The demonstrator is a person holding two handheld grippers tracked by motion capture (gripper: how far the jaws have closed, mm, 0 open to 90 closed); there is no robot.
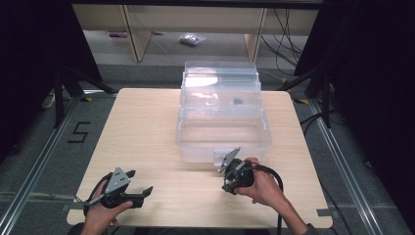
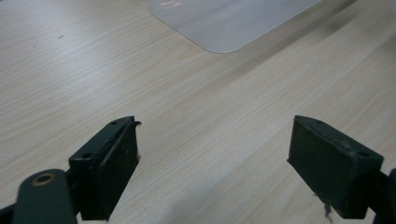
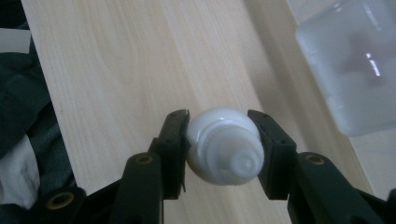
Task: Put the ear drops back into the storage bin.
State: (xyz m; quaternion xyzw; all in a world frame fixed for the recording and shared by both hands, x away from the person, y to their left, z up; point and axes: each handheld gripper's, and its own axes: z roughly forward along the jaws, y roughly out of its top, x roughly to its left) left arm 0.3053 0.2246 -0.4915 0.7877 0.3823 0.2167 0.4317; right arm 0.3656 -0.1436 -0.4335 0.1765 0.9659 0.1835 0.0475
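Observation:
A small white plastic bottle (image 3: 222, 140) with a threaded neck sits between the jaws of my right gripper (image 3: 218, 116), and both pads press on its round body. It hangs a little above the wooden table (image 3: 140, 70). In the high view the right gripper (image 1: 232, 182) is in the person's right hand, just in front of the clear plastic box (image 1: 195, 147). My left gripper (image 1: 140, 181) rests near the table's front left, its jaws wide apart. Nothing but bare wood lies between them in the left gripper view (image 2: 215, 128).
The clear box stands at the table's middle back with its lid (image 1: 220, 81) swung open behind it; a small dark thing (image 1: 238, 102) lies inside. A box corner (image 2: 233, 23) lies ahead of the left gripper. Bare tabletop (image 1: 142, 127) stretches left of the box.

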